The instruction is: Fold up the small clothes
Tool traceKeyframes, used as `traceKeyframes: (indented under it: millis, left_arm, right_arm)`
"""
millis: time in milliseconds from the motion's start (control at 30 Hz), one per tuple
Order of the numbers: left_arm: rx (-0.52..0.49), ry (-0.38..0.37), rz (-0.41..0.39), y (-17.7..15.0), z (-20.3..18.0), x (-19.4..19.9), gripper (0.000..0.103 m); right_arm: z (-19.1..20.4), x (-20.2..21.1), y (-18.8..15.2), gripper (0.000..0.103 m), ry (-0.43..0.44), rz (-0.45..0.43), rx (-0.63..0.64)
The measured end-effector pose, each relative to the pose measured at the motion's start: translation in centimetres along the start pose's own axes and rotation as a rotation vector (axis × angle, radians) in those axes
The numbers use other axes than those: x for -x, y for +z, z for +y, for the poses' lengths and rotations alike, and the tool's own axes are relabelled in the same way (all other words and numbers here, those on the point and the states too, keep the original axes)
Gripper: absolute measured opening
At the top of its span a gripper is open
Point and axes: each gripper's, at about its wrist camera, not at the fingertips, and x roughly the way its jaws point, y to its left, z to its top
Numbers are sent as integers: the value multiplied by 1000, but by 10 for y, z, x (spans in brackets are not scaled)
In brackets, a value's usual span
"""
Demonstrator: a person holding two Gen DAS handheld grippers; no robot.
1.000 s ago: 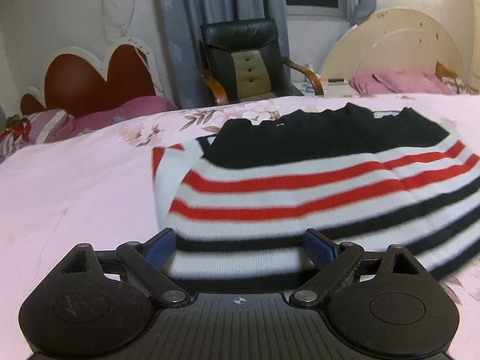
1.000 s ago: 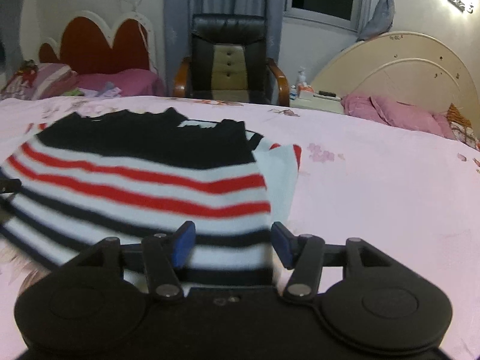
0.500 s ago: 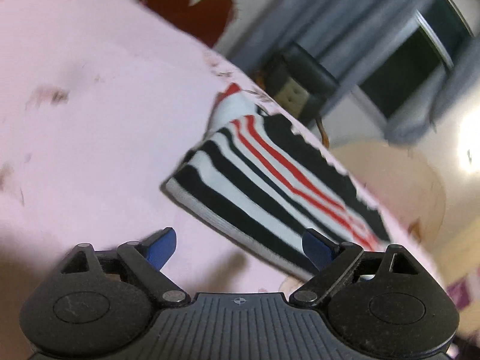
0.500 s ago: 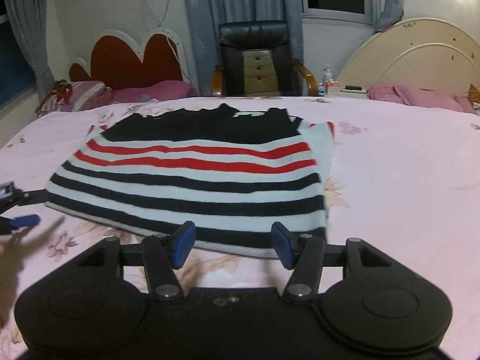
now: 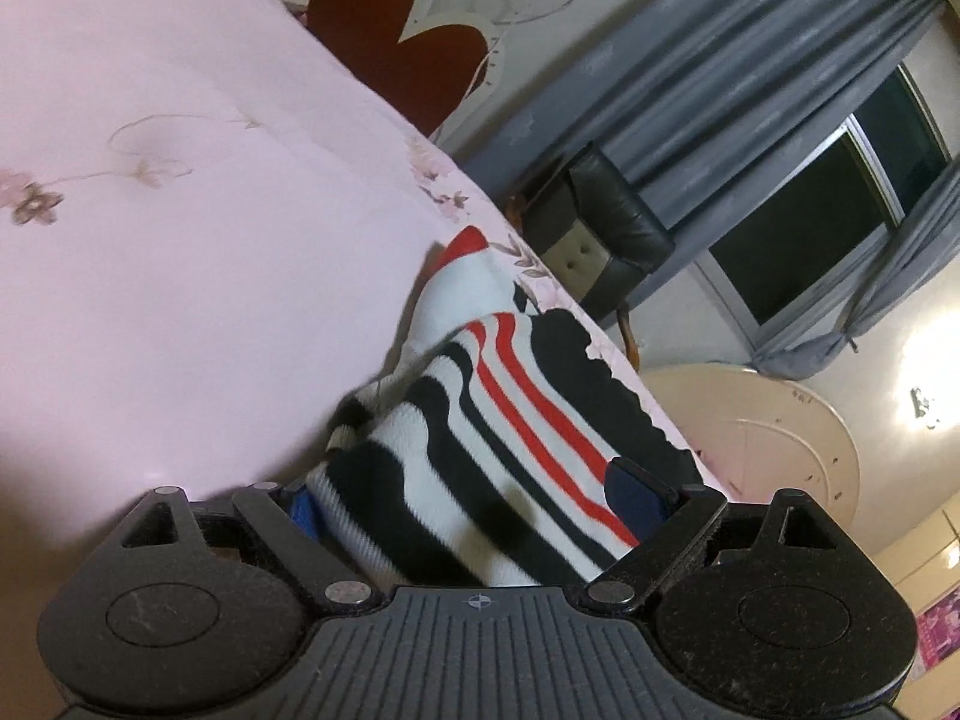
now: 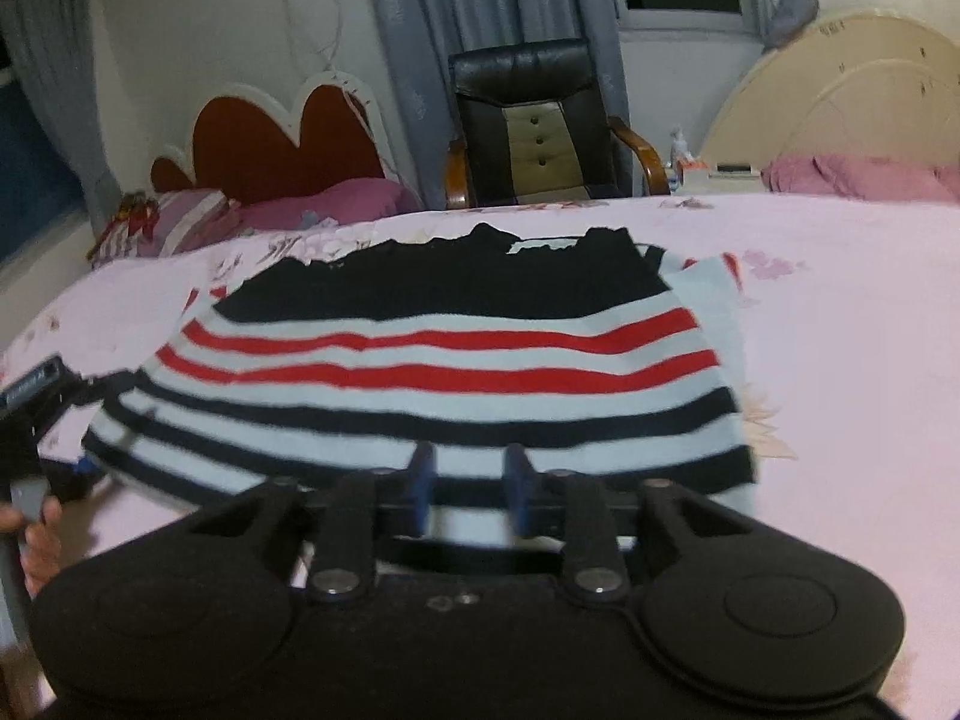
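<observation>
**A:** So the striped sweater (image 6: 432,372) is lying flat on the pink bed (image 6: 852,312), hem toward the near edge, collar pointing at the far edge where the black chair (image 6: 528,120) stands. Looks like the fold-in-half step, both bottom corners about to get picked up.

**B:** Yeah. Left tongs (image 5: 474,495) are spread wide with the hem corner sitting right between them, not pinched as far as I can see. Right tongs (image 6: 471,483) are narrowed at the hem near the other corner, with a gap left between the blue pads (image 6: 423,483); can't tell if they've actually bitten the knit.

**A:** Next move, I'd guess: clamp both corners, lift together, carry the hem up to the collar.

**B:** Evenly, or that soft knit will sag and skew.
</observation>
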Motion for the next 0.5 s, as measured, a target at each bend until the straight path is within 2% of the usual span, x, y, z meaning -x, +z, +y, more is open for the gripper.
traceKeyframes:
  millis: [200,267,367,400,433,500]
  left_arm:
    - [-4,-7,-22,9,-1,-15,90]
    - [7,1,-22,14,-1,-20,85]
    - [50,13,-12,23,5,-28,64]
    - [55,11,11,25,9,-32,35]
    - [57,5,39,25,15,-37,27]
    - [114,-36,45,26,24,-33,26]
  right_arm:
    - [6,-21,4,22,16,2,-25]
    - [9,-24,6,22,15,7,-19]
    - [10,-23,10,22,18,5,-23]
    - [10,-22,12,22,21,2,-27]
    - [9,-21,14,22,24,0,-36]
    - [8,-22,16,22,33,-1,-53]
